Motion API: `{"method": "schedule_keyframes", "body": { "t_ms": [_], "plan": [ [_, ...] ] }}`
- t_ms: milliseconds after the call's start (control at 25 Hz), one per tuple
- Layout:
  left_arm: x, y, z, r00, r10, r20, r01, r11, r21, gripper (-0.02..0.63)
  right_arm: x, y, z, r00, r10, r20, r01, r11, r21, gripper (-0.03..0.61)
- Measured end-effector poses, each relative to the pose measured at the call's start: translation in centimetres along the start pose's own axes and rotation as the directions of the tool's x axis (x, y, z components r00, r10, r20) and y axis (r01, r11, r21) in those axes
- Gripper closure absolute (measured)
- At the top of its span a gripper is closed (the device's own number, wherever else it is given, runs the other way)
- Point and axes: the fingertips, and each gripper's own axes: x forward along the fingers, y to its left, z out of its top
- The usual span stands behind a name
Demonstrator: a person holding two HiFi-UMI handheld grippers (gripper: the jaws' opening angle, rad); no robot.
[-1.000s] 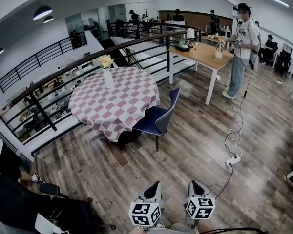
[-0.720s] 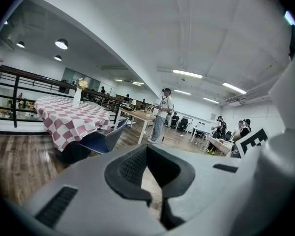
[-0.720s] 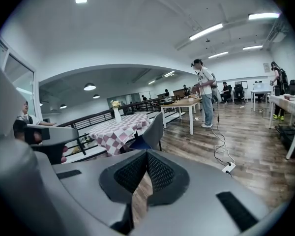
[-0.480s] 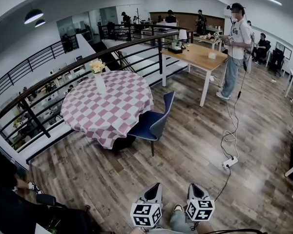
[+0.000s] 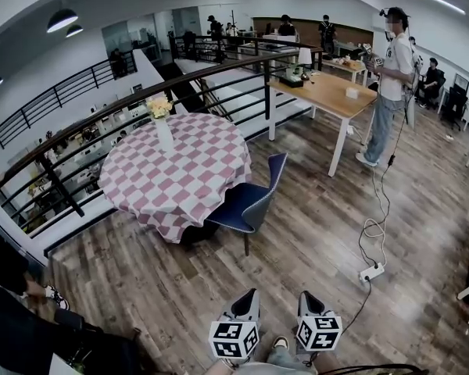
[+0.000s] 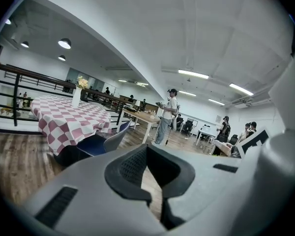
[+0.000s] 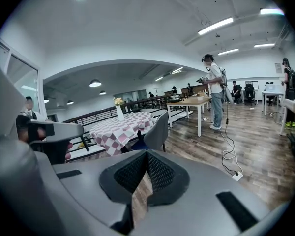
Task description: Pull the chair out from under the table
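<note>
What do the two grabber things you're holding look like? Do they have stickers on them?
The chunky light-grey plastic left gripper and its twin, the right gripper, each carry a white cube printed with black square markers, like little puzzle codes. Up close, each one ends in two black rubbery pads with a bumpy dotted texture.

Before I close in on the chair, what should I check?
1. Chair tucked partway under checkered table: ok.
2. Floor between grippers and chair free of obstacles: ok.
3. Power strip lies right of that route: ok.
4. Left gripper open for a grasp: not ok, shut, empty.
5. Right gripper open: not ok, shut, empty.
6. Chair within reach: not ok, far off.
</note>
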Motion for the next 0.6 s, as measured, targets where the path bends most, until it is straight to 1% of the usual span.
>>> {"method": "schedule_keyframes", "body": {
  "t_ms": [320, 600],
  "plan": [
    [5.7, -0.7, 1.6, 0.999, 0.034, 0.008, -0.034, 0.999, -0.013, 0.61, 3.8, -3.2, 3.1, 0.999, 0.047, -0.018, -0.047, 0.998, -0.029, 0.568],
    [10.5, -2.2, 2.1, 0.998, 0.056, 0.005, -0.056, 0.998, -0.018, 0.611, 6.5, -6.9, 4.5, 0.996, 0.078, -0.049, -0.08, 0.996, -0.044, 0.568]
  ]
}}
